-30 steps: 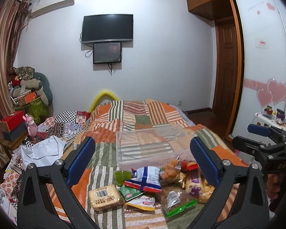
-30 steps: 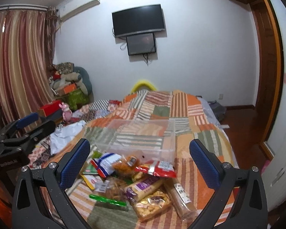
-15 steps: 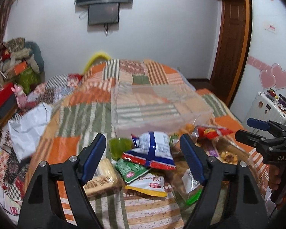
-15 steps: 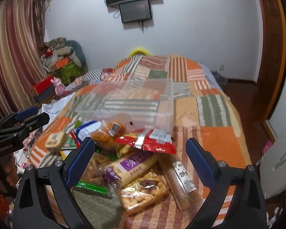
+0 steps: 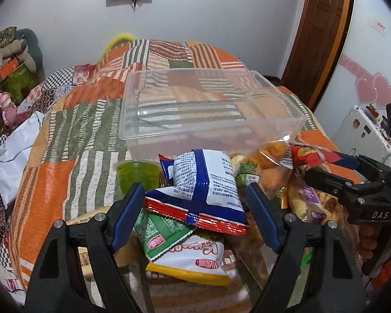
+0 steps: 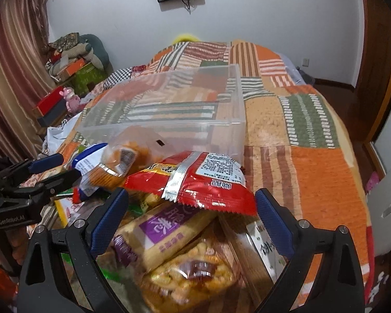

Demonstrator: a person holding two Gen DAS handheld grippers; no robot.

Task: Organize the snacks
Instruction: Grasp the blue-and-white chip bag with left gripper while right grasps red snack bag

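Observation:
A pile of snack packets lies on the patchwork quilt in front of a clear plastic bin (image 5: 211, 130) (image 6: 169, 125), which holds nothing. My left gripper (image 5: 195, 208) is open and hangs just over a white-and-blue bag (image 5: 203, 182); its pads flank the bag without visibly pressing it. A green jelly cup (image 5: 138, 174) and a green packet (image 5: 164, 234) sit beside it. My right gripper (image 6: 191, 208) is open over a red bag (image 6: 206, 187) and a purple-labelled packet (image 6: 166, 229). Each gripper also shows in the other's view, the right gripper (image 5: 338, 172) and the left gripper (image 6: 47, 172).
The quilt (image 6: 312, 182) covers a bed that runs back to the wall. A white plastic bag (image 5: 10, 156) and boxes lie at the left, near a striped curtain (image 6: 10, 78). A white cabinet (image 5: 359, 130) and a wooden door (image 5: 323, 26) stand at the right.
Both grippers have sunk and tipped downward toward the snack pile, which now fills the lower view. The left jaws have narrowed somewhat. The snacks and the bin have not moved.

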